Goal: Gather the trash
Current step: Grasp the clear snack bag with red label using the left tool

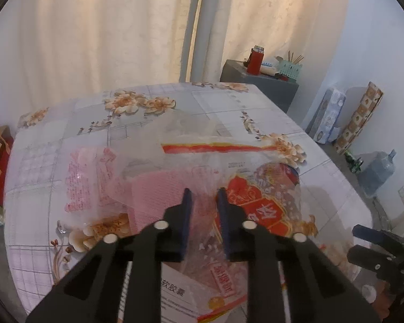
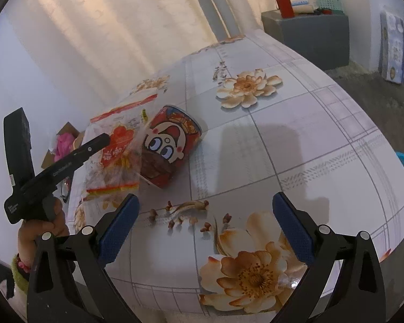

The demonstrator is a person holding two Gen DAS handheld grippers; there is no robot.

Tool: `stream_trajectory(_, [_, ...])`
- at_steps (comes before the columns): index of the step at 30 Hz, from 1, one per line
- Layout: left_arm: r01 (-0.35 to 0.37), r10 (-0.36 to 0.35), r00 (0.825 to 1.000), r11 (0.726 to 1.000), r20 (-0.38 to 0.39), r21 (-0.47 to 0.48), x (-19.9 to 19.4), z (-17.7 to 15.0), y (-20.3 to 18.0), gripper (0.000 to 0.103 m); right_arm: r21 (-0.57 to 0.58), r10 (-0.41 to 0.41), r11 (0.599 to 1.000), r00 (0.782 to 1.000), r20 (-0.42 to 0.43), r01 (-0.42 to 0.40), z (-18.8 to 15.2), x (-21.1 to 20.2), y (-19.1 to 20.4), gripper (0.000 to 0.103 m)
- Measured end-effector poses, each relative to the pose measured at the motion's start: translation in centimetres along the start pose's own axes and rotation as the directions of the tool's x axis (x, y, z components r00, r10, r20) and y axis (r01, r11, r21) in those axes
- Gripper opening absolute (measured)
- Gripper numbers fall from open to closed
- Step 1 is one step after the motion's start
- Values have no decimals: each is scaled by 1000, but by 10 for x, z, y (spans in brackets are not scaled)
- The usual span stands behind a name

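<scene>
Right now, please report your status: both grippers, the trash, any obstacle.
Left gripper shut on clear snack bag. Right gripper open, empty, over the table. Red cartoon can lies beside the bag. Nothing in the way.

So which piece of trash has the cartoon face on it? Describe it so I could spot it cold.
Start at the table with the floral cloth and look to the cluster of wrappers near its left side in the right wrist view. The red can lies tipped on its side beside the clear plastic bag. It is the only rigid, round item there, printed with a big-eyed cartoon face.
</scene>
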State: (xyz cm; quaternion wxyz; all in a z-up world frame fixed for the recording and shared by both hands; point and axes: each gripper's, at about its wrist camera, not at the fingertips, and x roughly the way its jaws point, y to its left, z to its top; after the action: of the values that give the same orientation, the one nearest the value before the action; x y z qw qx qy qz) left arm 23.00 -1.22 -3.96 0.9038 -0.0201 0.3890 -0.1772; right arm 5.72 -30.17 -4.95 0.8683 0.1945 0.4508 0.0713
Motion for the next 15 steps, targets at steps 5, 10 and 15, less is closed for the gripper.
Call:
stream_trajectory(5, [13, -12, 1000, 1000, 29, -2, -11, -2, -3, 6, 0, -4, 1000, 1000, 2, 4, -1, -2, 0, 95])
stream_trajectory(10, [81, -79, 996, 996, 50, -39, -32, -4, -1, 5, 4, -8, 1000, 1000, 5, 8, -1, -5, -1, 95])
stream_trajectory(15, [150, -145, 987, 986, 67, -67, -68, -16, 6, 5, 1, -17, 1000, 1000, 14, 17, -1, -9, -4, 95])
